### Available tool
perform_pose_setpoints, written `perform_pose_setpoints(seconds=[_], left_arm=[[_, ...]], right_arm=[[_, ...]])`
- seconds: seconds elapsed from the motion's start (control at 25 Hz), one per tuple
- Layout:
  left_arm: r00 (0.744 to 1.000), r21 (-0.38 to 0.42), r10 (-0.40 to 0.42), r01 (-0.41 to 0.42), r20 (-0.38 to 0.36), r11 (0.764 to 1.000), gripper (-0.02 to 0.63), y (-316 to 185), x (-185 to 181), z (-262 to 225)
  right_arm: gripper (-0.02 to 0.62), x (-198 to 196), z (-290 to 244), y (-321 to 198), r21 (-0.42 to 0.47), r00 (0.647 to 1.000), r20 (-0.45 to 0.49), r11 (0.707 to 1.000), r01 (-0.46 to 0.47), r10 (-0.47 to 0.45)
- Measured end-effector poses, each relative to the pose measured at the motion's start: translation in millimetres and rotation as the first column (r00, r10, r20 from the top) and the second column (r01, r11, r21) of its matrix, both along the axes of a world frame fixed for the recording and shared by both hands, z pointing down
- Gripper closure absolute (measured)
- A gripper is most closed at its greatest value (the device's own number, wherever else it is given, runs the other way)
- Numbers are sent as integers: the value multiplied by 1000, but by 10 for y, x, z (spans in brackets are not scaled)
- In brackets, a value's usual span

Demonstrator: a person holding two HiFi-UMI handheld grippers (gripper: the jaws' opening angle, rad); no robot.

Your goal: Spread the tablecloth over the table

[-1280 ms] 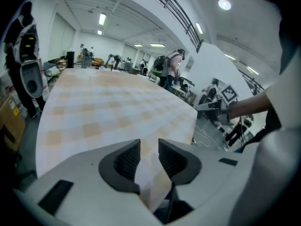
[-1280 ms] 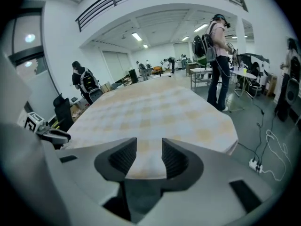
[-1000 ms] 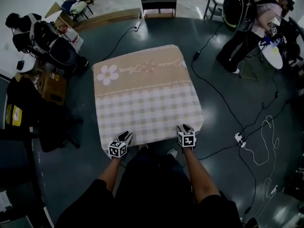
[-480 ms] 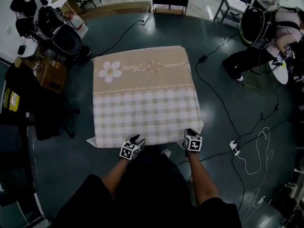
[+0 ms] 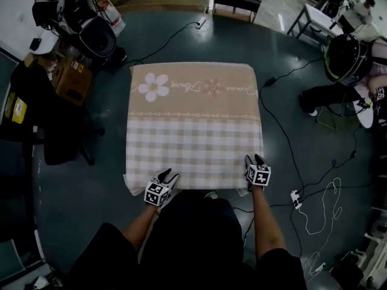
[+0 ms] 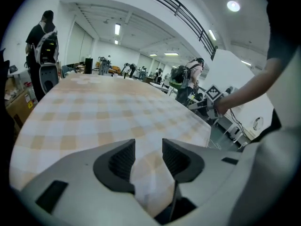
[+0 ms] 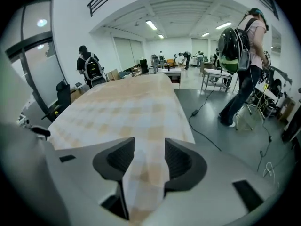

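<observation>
Script on tablecloth point(image 5: 193, 135) unreadable; left gripper point(image 5: 169, 175) spread, right gripper point(image 5: 255, 159) opening, cloth edge betw. each.

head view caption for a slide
Tablecloth spread over the table; left gripper and right gripper at its near edge, right opening with cloth between its fingers

A beige tablecloth point(image 5: 195, 125) fills the middle of the frame, lying flat, with a flowered band along its top and checks below. At its lower edge, the left tool point(image 5: 169, 175) sits near the left corner. The right tool point(image 5: 254, 159) is at the right corner, jaws opening with the hem between them. A black cable point(image 5: 284, 138) and a power strip point(image 5: 295, 199) lie on the floor point(image 5: 78, 216) at right.
</observation>
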State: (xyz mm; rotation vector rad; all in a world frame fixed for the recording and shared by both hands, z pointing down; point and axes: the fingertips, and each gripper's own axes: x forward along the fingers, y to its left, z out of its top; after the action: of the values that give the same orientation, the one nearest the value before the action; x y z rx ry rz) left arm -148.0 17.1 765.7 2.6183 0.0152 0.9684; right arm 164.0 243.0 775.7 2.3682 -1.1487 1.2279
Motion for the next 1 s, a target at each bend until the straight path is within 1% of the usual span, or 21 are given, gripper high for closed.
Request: perform_pose_setpoints(seconds=[0.08,0.2,0.24,0.28,0.32,0.36,0.44,0.52,0.56,0.64,0.72,0.76,0.84,0.92,1.0], left_arm=[[999,4,-38,38,26,999,428,-226,-80,41],[994,-25,-57,59,92,998,428,-329,-222,179],[993,-31,-60,64,103,997,428,-312,-262,199],[991,-40,-68,73,113,996,428,-283,-288,205],[989,-54,-82,90,123,994,428,-253,-297,203],[986,-70,-101,111,133,991,428,-226,-290,195],[980,-90,-140,154,144,984,428,-157,-262,170],[972,-108,-191,206,136,973,428,-73,-227,123],[966,-117,-226,241,122,964,428,-59,-194,76],[951,-139,-303,310,68,941,428,-92,-67,-52],[940,-166,-342,338,4,926,428,-123,86,-195],[939,-175,-344,334,-24,926,428,-125,150,-271],[937,-185,-336,315,-92,931,430,-147,300,-471],[922,-196,-340,304,-187,932,430,-194,449,-770],[901,-200,-338,291,-272,936,436,-194,473,-1115]], right_arm=[[390,217,10,-138,5,1000,-2,1000,-9,9],[362,331,142,-172,-10,998,57,999,-33,33],[391,329,147,-156,-8,997,70,999,-36,37],[394,328,114,-163,4,997,74,1000,-29,28],[372,356,52,-206,28,998,64,1000,-13,11],[365,421,-15,-283,57,999,44,998,7,-10],[365,610,-93,-490,105,998,19,993,50,-52],[364,804,-113,-725,139,996,19,986,89,-92],[364,888,-113,-845,150,993,18,982,111,-114],[364,995,-55,-1020,148,988,40,978,145,-152],[361,980,26,-1020,138,985,93,982,131,-144],[360,937,22,-969,140,986,107,984,112,-127],[360,821,-142,-872,173,991,92,981,84,-101],[360,587,-475,-832,250,994,55,965,82,-98],[371,139,-874,-808,326,993,23,940,99,-113]])
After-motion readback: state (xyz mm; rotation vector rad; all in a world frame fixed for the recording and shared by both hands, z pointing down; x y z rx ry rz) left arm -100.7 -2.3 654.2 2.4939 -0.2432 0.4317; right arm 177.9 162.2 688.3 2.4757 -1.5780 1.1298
